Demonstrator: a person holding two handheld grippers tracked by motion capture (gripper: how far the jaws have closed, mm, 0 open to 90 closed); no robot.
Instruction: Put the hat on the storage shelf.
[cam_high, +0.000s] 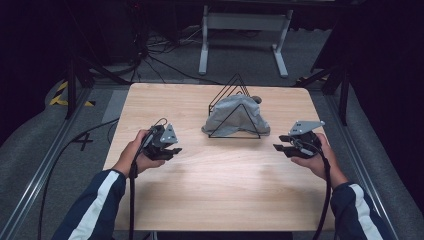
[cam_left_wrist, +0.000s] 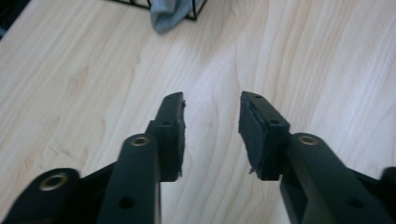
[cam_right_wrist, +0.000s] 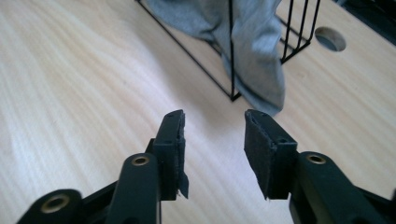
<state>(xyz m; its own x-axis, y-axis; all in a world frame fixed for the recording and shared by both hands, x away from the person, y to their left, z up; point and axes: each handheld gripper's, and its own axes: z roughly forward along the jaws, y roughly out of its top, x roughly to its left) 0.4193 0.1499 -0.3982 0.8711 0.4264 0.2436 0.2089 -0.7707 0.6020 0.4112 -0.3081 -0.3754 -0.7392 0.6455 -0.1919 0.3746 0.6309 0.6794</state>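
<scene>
Holding: you have a gripper in each hand, low over the wooden table (cam_high: 215, 175).
Left gripper (cam_high: 172, 150): your jaws stand spread, nothing between them.
Right gripper (cam_high: 281, 142): spread too, empty, pointing toward the rack.
Grey cloth (cam_high: 234, 116): draped over the black wire rack (cam_high: 235, 85) at the table's far middle, well apart from both grippers.

A grey cloth (cam_high: 235, 119) hangs draped over a black wire rack (cam_high: 234, 102) shaped like a triangle, near the far middle of the tabletop (cam_high: 215, 185). Its crumpled folds spill down both sides, and the lower edges rest on the wood.
</scene>
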